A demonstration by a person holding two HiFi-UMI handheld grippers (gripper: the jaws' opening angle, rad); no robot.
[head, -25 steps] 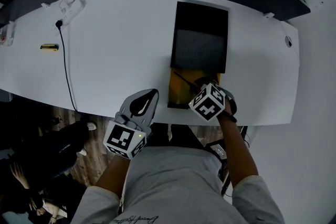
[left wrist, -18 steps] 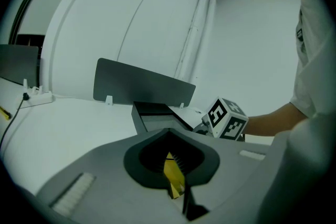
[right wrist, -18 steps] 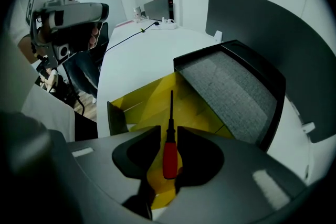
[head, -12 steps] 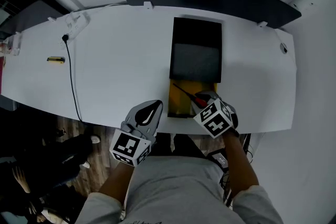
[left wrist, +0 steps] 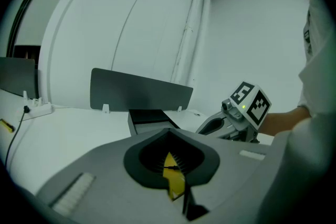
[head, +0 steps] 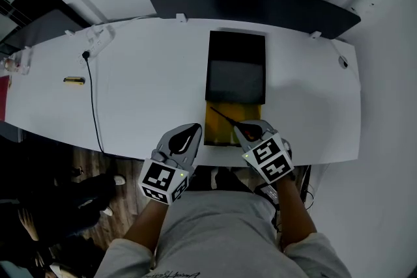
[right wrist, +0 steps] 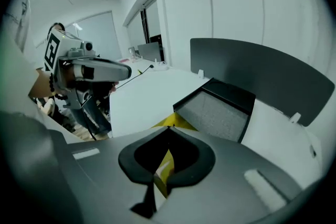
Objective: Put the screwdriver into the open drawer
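Right hand-held gripper (head: 238, 127): jaws just closed, nothing between them, hovering at 4 o'clock of the open yellow drawer (head: 215, 131). Screwdriver (head: 225, 117) lying inside, so placing looks done. Left hand-held gripper (head: 194, 129): shut, empty, at 8 o'clock. Remaining, apparently: only withdrawal.

White table and its clutter
A curved white table (head: 150, 75) carries a dark divider panel (head: 260, 0) along its far edge. Toward its left end lie a white power strip (head: 99, 39), a black cable (head: 93, 101) running from beside it to the near edge, and a small yellow object (head: 73, 81). Wood floor (head: 111, 169) shows below.
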